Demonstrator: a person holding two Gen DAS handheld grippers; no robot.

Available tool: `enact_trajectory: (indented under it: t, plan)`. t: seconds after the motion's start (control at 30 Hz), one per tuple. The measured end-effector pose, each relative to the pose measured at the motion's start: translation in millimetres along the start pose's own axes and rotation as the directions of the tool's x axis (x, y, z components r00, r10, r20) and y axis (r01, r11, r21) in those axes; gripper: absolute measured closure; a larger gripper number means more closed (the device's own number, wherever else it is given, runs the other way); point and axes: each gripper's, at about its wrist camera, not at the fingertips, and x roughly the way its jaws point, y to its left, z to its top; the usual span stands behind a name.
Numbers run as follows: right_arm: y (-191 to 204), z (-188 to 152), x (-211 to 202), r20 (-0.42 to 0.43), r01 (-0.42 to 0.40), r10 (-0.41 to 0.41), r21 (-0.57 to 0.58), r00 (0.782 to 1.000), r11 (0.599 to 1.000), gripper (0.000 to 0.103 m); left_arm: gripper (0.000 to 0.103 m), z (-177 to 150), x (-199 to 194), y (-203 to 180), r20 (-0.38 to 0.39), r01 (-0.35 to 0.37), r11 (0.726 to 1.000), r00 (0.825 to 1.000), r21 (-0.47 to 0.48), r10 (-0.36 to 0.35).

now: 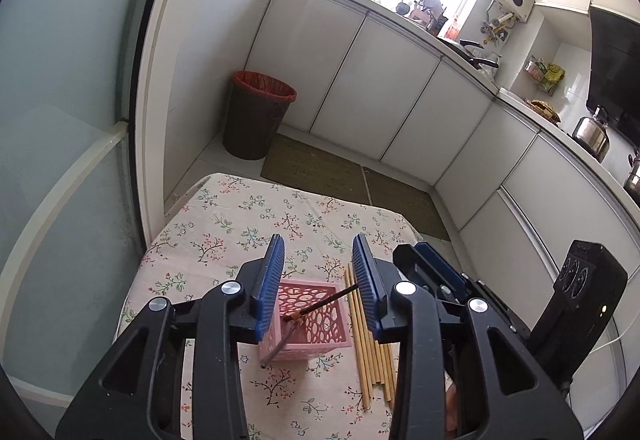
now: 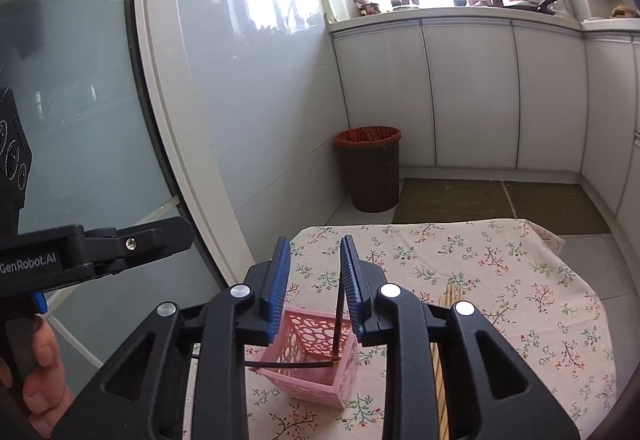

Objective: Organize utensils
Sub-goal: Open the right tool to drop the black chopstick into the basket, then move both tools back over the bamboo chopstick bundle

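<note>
Covering the table (image 1: 224, 224), a floral cloth carries a pink basket (image 1: 316, 344) as reference. Bamboo chopsticks (image 1: 370, 352) lie flat just right of the basket, side by side. Two dark chopsticks (image 2: 338, 324) are in the basket: one upright, one leaning across its rim toward the left. Left gripper (image 1: 319, 272) hovers above the basket, fingers parted wide, holding nothing. Right gripper (image 2: 316, 272) hangs above the basket, fingers narrowly parted; the upright dark chopstick stands close by its right finger (image 2: 352, 292), contact unclear.
</note>
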Motion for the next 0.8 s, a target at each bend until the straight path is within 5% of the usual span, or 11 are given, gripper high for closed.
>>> enact_trajectory:
  t: [0.33, 0.53, 0.7, 0.8]
  plan:
    - [-91.7, 23.9, -87.4, 0.040, 0.040, -0.049, 0.217, 0.998, 0.975, 0.061, 0.063, -24.4, 7.0, -54.6, -0.041, 0.058, 0.989, 0.998, 0.139, -0.052]
    - [-156.2, -0.9, -86.5, -0.029, 0.095, -0.091, 0.395, 0.995, 0.914, 0.060, 0.063, -54.8, 23.6, -93.1, -0.122, 0.087, 0.966, 0.991, 0.243, -0.058]
    - [-186.1, -18.2, -69.9, -0.131, 0.139, -0.088, 0.455, 0.987, 0.879, 0.062, 0.063, -89.0, 51.6, -109.5, -0.250, 0.098, 0.961, 0.968, 0.260, -0.031]
    - [-194.6, -27.4, -61.1, -0.180, 0.149, -0.070, 0.473, 0.981, 0.868, 0.062, 0.063, -111.3, 76.8, -107.6, -0.364, 0.096, 0.977, 0.931, 0.190, -0.021]
